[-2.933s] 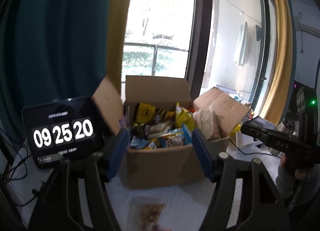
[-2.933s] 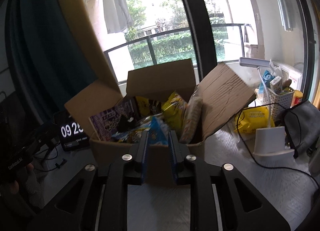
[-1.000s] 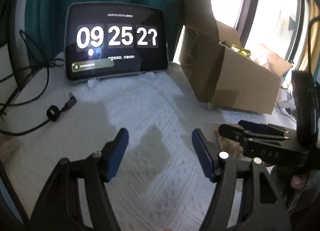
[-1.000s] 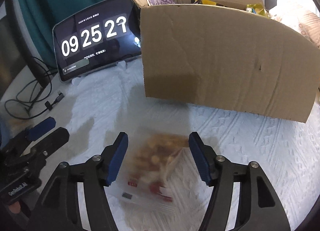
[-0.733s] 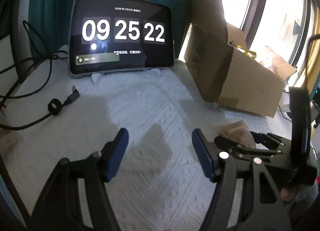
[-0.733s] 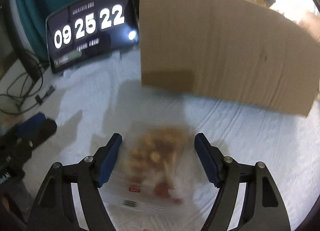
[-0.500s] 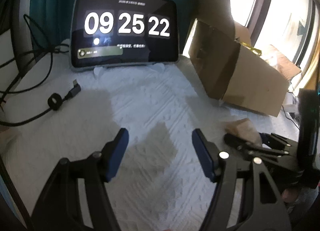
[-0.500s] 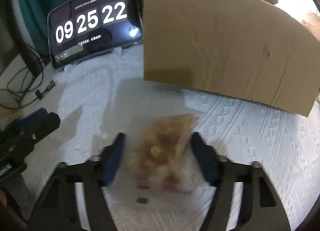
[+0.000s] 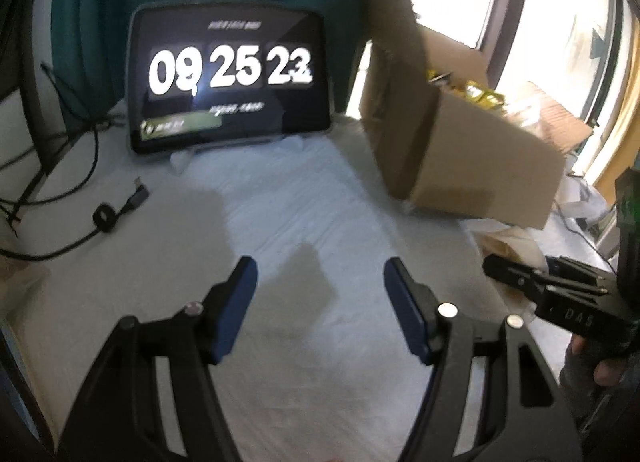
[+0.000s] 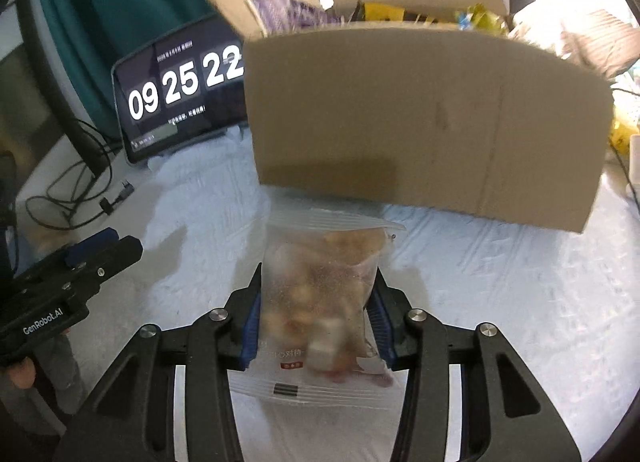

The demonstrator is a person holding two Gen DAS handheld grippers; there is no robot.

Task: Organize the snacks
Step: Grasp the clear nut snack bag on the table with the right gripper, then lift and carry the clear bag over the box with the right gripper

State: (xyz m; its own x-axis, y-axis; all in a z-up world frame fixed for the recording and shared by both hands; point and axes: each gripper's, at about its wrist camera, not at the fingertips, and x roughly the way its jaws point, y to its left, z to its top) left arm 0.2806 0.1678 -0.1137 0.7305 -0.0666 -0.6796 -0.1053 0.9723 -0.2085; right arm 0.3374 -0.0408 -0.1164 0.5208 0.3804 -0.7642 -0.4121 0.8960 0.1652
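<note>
A: What is gripped nearest the camera?

B: A clear snack bag (image 10: 320,302) is clamped between the right gripper (image 10: 318,322) jaws, which have just been closing, above the white-covered counter (image 10: 500,302).

A: And the left gripper (image 9: 320,302)?

B: Its jaws are held apart, with nothing between them.

A: Farther back?

B: A cardboard box (image 10: 420,121) of snacks is seen, with a clock tablet (image 10: 176,93) at far left.
</note>
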